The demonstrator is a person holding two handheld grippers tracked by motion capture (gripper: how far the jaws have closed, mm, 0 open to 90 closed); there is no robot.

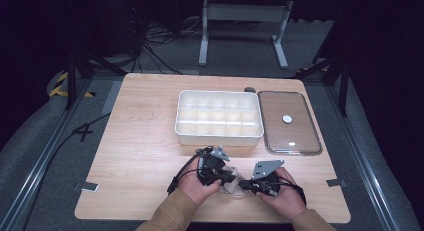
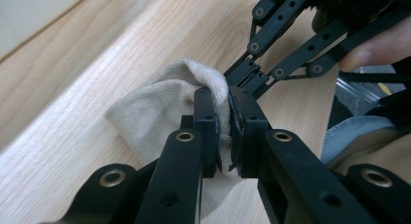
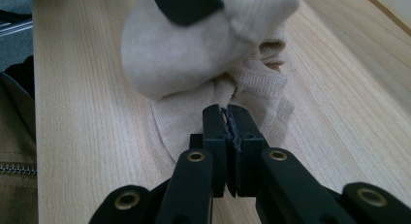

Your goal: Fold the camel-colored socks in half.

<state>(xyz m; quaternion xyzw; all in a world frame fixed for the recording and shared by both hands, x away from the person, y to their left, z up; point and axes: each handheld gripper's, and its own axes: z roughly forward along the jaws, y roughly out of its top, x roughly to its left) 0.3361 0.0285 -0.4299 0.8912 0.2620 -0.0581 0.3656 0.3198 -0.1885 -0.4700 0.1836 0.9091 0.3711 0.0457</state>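
A cream sock (image 1: 234, 187) lies bunched on the wooden table near its front edge, between the two hands. My left gripper (image 1: 229, 178) comes at it from the left. In the left gripper view that gripper (image 2: 224, 95) is shut, with a fold of the sock (image 2: 155, 107) pinched between its pads. My right gripper (image 1: 244, 183) meets it from the right. In the right gripper view its jaws (image 3: 226, 110) are shut on the ribbed edge of the sock (image 3: 184, 64). The two sets of tips nearly touch, and the right gripper's linkage (image 2: 286, 44) rises just behind the left tips.
A white tray (image 1: 218, 137) with several compartments stands at the table's middle. To its right lies a clear lid (image 1: 300, 136) with a small white disc (image 1: 287, 119) on it. The table's front edge (image 1: 210, 218) runs just below the hands.
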